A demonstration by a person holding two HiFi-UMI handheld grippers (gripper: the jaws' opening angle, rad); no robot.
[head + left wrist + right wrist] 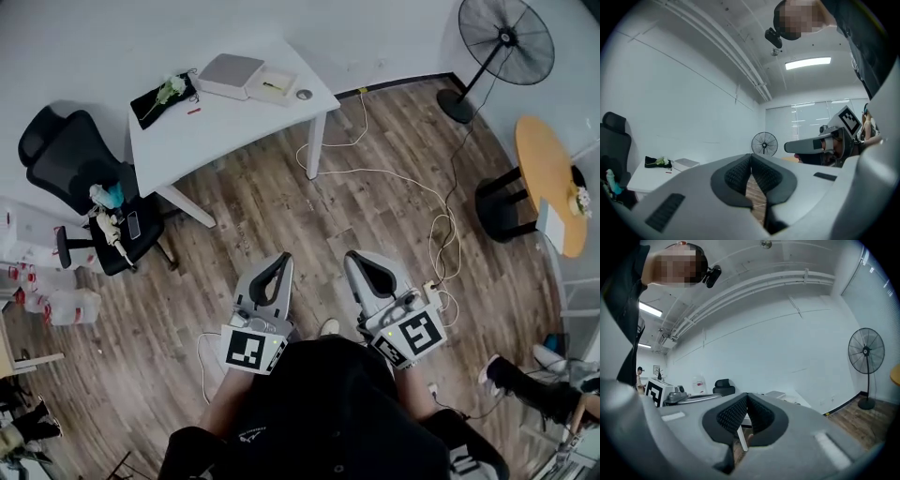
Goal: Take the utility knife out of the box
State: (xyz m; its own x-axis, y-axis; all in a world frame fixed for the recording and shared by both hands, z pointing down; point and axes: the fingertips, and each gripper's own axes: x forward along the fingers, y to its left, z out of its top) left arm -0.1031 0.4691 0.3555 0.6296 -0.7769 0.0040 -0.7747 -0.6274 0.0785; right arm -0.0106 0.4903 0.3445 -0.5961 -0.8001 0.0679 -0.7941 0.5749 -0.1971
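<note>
As both hover level, left hand-held gripper (751, 157) — jaws together, empty; right hand-held gripper (746, 397) likewise.

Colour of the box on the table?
Light grey; the box shows best in the head view.

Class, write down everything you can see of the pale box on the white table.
The box is flat, rectangular and pale grey-white with rounded corners; it looks closed, and its material cannot be told. It lies flat near the far edge of the white table, close to the wall. A pale pad lies right beside it; a black bundle lies farther off on its other side.
</note>
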